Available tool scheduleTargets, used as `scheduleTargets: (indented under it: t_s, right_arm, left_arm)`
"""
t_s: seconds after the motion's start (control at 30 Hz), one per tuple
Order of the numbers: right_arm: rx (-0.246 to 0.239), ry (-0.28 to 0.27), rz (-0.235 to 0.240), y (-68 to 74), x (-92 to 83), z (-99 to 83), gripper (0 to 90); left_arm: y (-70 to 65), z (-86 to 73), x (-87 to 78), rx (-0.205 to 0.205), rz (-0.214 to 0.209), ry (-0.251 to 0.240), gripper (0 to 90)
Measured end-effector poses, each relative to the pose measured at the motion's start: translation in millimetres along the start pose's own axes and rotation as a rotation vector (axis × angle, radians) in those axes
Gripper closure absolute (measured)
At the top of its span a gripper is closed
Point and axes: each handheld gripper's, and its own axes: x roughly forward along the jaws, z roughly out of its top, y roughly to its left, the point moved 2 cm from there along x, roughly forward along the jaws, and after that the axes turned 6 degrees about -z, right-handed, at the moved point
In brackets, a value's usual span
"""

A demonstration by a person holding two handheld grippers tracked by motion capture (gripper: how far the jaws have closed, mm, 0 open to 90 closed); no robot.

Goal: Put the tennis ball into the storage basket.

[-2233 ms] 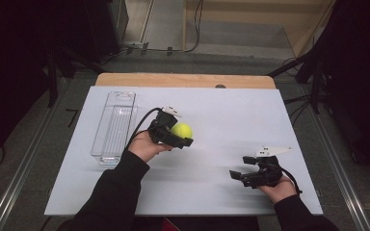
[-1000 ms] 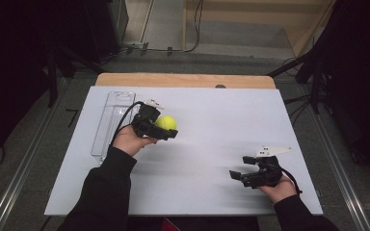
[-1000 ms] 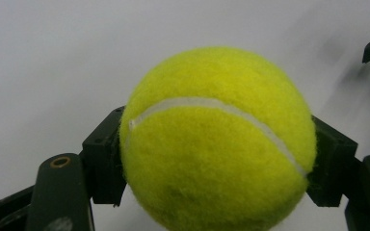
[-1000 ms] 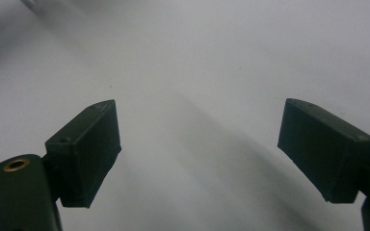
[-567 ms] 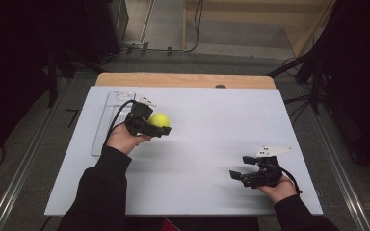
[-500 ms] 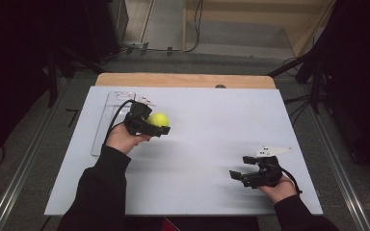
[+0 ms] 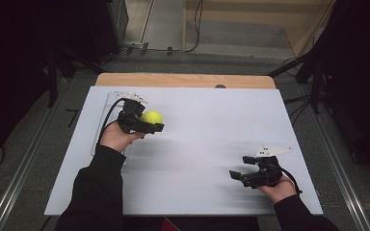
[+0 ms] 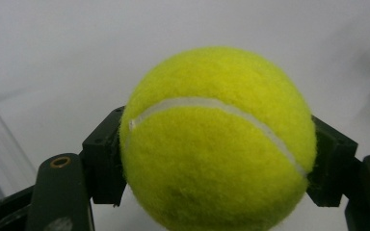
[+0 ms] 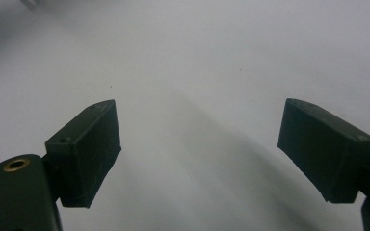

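Left gripper (image 7: pixel 150 124) is clenching a yellow tennis ball (image 7: pixel 151 117) above the far-left part of the table (image 7: pixel 207 144); right gripper (image 7: pixel 237 174) is resting with its jaws spread wide and nothing between them.

In the high view the left forearm is reaching forward from the bottom edge in a dark sleeve (image 7: pixel 96 192), the hand (image 7: pixel 117 137) cupping the gripper from below and the jaws pointing toward the right of the picture, with the ball just beside the clear plastic container (image 7: pixel 107 103) lying along the table's left edge. In the left gripper view the tennis ball (image 8: pixel 217 139) is sitting pressed between both black pads. The right hand (image 7: pixel 279 185) is lying low near the table's front right corner, well apart from the ball, its gripper pointing left.
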Motion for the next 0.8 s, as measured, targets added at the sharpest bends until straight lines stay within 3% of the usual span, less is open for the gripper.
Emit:
scheduleTargets:
  t_s: [0.33,0.8]
  right_arm:
    - [-0.002,-0.001,0.001,0.2,0.4,-0.1,13.0]
    - [0.0,-0.004,0.005,1.0,0.1,0.3,13.0]
  left_arm:
    - [9.8,-1.7,-8.5,-0.033,0.009,-0.007,26.7]
    - [20.6,-4.9,-17.6,-0.057,0.067,-0.012,26.6]
